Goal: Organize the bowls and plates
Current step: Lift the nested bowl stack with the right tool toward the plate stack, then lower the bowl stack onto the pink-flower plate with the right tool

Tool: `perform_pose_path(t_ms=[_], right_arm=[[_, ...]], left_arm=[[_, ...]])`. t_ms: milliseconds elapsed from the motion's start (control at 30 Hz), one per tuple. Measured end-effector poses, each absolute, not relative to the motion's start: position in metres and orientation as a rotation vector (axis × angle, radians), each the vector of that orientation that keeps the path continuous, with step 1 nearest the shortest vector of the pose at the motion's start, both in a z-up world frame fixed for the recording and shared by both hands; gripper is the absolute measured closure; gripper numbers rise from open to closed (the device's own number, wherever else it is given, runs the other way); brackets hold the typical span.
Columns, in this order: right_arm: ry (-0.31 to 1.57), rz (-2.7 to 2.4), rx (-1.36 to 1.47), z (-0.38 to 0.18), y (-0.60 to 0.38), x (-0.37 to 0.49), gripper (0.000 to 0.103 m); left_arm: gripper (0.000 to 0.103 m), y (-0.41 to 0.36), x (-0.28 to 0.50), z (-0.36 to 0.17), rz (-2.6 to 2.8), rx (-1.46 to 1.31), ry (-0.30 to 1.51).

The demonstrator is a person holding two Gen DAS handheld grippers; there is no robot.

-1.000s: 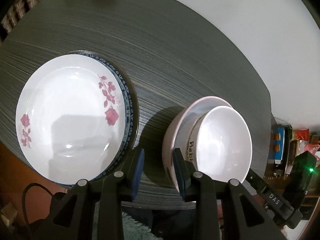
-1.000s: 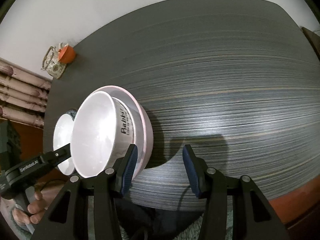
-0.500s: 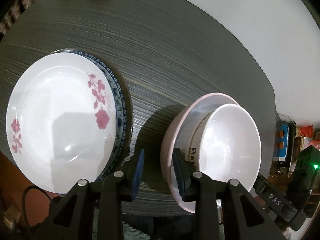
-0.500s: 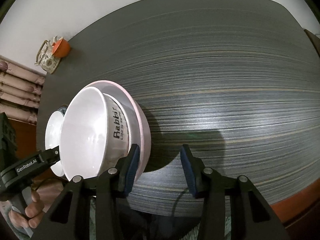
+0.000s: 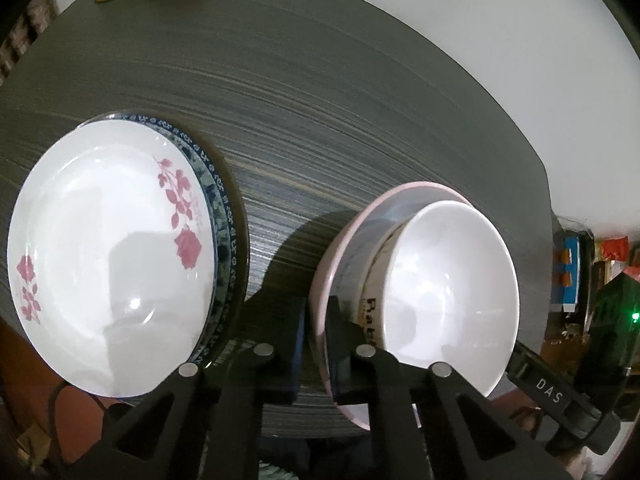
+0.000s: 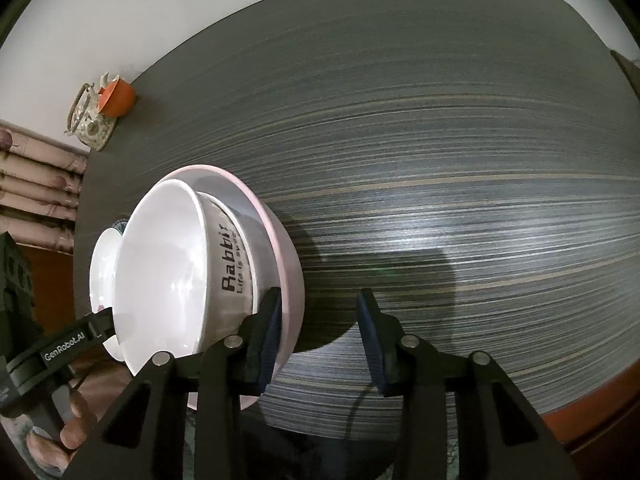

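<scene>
Left gripper point(image 5: 316, 344) has just closed on the pink bowl's point(image 5: 320, 300) near rim. Right gripper point(image 6: 316, 340), still closing, straddles the opposite rim without pinching. Plates point(image 5: 108, 252) sit beside the bowls. Glazed, slippery, breakable; grip rims.

R gripper point(image 6: 320, 340) jaws part-closed beside pink bowl point(image 6: 290, 276), w/ white bowl point(image 6: 168, 280) inside.

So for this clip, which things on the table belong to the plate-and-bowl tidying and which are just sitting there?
Part of the job:
- pink bowl, left gripper shut on its rim
- white bowl nested inside it
- rose plate
- blue-rimmed plate under it

Just lying about:
- patterned dish at the table's far corner
- orange thing with it
</scene>
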State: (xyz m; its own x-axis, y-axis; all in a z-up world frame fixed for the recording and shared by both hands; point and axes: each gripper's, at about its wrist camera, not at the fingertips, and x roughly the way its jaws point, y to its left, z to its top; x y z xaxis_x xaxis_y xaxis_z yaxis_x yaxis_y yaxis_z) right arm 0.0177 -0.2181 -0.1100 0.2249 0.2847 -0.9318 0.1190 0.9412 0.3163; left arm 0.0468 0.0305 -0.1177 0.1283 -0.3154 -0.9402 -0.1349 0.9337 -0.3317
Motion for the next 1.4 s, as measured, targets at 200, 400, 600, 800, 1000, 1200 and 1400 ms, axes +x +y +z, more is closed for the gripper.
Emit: perform_pose_path(t_ms=[200, 400, 600, 800, 1000, 1200, 1400], right_arm=[[1.339, 0.135, 0.349, -0.107, -0.215, 0.019, 0.078], [1.319, 0.156, 0.341, -0.103, -0.208, 0.017, 0.091], [1.307, 0.153, 0.367, -0.102, -0.21, 0.016, 0.091], [1.303, 0.149, 0.358, -0.101, -0.208, 0.015, 0.091], [1.303, 0.152, 0.361, -0.101, -0.207, 0.015, 0.091], [1.303, 0.153, 0.362, -0.1, -0.207, 0.014, 0.091], [1.295, 0.157, 0.348, -0.093, -0.202, 0.016, 0.091]], left_arm=[[0.097, 0.027, 0.048, -0.116, -0.142, -0.353, 1.438], [0.097, 0.023, 0.046, -0.114, -0.142, -0.329, 1.428], [0.097, 0.018, 0.044, -0.109, -0.141, -0.299, 1.418], [0.097, 0.012, 0.042, -0.107, -0.138, -0.288, 1.412], [0.097, 0.013, 0.041, -0.103, -0.136, -0.273, 1.401], [0.097, 0.013, 0.038, -0.099, -0.133, -0.279, 1.392], [0.097, 0.019, 0.037, -0.09, -0.125, -0.281, 1.376]])
